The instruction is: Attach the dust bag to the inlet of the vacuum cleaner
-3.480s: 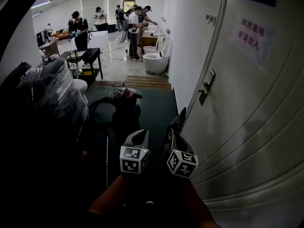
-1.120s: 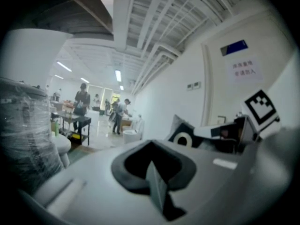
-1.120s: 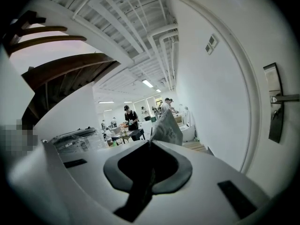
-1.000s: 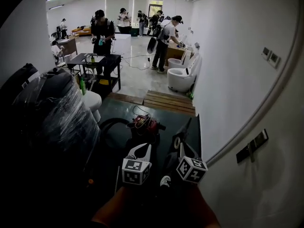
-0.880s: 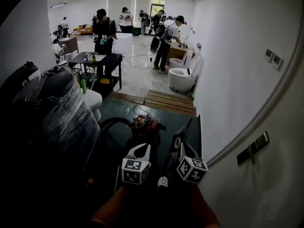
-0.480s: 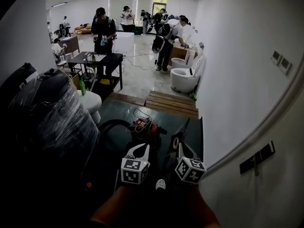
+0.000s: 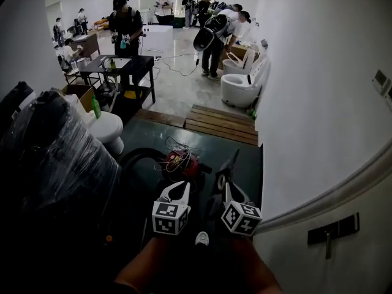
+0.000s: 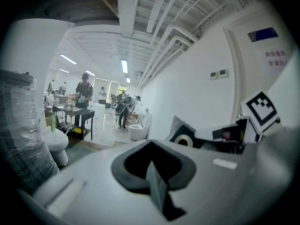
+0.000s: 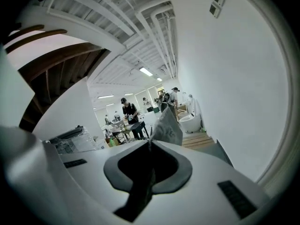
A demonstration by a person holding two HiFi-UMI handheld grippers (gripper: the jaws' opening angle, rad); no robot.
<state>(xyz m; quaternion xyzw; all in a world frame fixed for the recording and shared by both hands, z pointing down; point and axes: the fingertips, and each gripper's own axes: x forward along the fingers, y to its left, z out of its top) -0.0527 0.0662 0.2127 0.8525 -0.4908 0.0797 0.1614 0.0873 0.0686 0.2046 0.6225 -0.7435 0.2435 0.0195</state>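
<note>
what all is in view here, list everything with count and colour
vacuum: one, red, on the mat ahead of the grippers
hose: one, black, looped left of the vacuum
dust bag: one, grey, standing up from the right gripper
mat: one, dark green, on the floor by the right wall
pallet: one, wooden, beyond the mat
toilets: at least two, white, by the right wall and at left
table: one, black, far left
bundle: one, dark under clear film, near left
people: several, far end
left gripper: one, white, shut, empty
right gripper: one, white, shut on the dust bag
</note>
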